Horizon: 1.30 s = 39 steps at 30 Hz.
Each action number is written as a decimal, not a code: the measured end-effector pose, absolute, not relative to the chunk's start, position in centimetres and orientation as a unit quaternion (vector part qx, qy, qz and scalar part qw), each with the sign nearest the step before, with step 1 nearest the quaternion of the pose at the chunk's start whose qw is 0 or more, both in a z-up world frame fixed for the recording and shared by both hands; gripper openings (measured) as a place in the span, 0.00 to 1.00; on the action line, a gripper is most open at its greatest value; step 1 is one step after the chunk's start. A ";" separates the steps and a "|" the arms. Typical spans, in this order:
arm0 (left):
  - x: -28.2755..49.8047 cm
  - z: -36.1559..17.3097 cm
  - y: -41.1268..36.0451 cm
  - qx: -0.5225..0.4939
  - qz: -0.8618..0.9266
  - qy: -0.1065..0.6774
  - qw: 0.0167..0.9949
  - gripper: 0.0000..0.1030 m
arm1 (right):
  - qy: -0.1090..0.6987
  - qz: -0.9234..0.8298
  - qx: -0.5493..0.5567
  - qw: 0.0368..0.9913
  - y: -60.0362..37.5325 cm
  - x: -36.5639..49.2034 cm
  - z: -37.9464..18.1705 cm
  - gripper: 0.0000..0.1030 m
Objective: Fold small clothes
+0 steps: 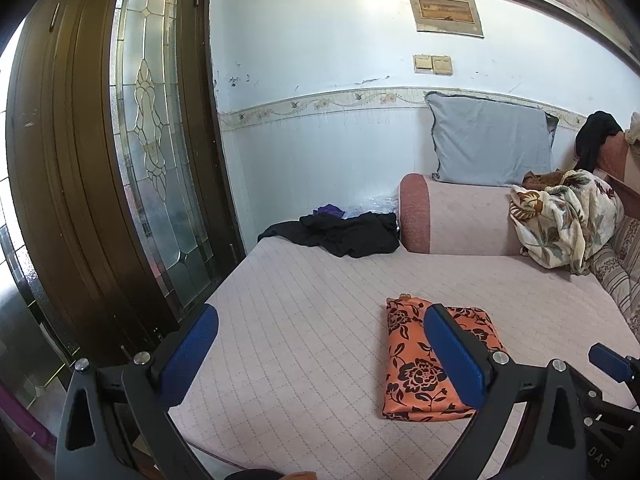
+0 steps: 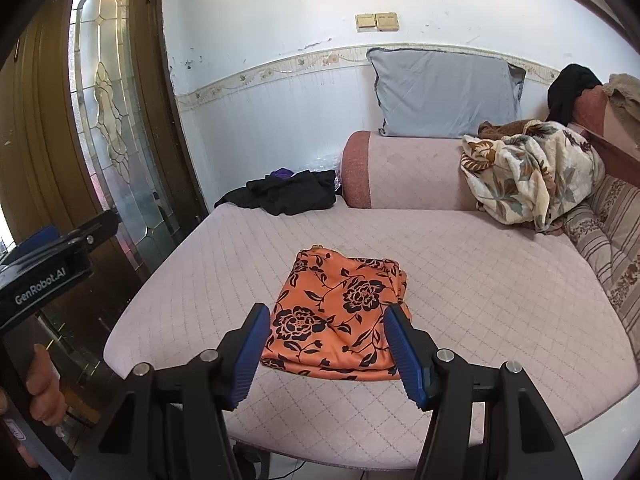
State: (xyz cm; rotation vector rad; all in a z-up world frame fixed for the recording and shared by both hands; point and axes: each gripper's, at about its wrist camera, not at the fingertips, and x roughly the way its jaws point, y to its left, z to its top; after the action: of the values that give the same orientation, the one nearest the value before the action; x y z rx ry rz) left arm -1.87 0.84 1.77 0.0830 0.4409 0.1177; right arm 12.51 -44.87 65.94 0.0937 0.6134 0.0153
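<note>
On the sofa seat (image 2: 460, 280), the folded orange cloth (image 2: 340, 312) lies just ahead of my right gripper (image 2: 326, 350), both jaws apart and empty.

Both the left tool (image 1: 320, 354) and right tool (image 2: 325, 350) hover wide apart, holding nothing.

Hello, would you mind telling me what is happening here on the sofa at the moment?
A person holding a gripper in each hand is folding small clothes on a pink quilted sofa seat. An orange floral garment lies folded flat near the front edge. Both the left gripper and the right gripper are open and hold nothing. A crumpled black garment waits at the back of the seat, unfolded.
</note>
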 end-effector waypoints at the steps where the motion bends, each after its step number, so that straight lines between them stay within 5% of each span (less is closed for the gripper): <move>1: -1.8 1.8 1.0 0.040 0.057 0.219 0.973 0.99 | 0.300 0.006 0.045 0.953 -44.8 12.5 66.0 0.61; 39: -2.5 2.3 2.6 0.023 0.058 0.212 0.975 0.99 | 0.292 0.000 0.025 0.956 -43.6 12.6 66.9 0.61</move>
State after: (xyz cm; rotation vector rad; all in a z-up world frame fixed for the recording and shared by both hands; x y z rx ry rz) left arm -2.49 2.56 2.30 0.0464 0.4273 0.1166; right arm 12.65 -43.57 66.92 0.0505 0.5929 -0.0008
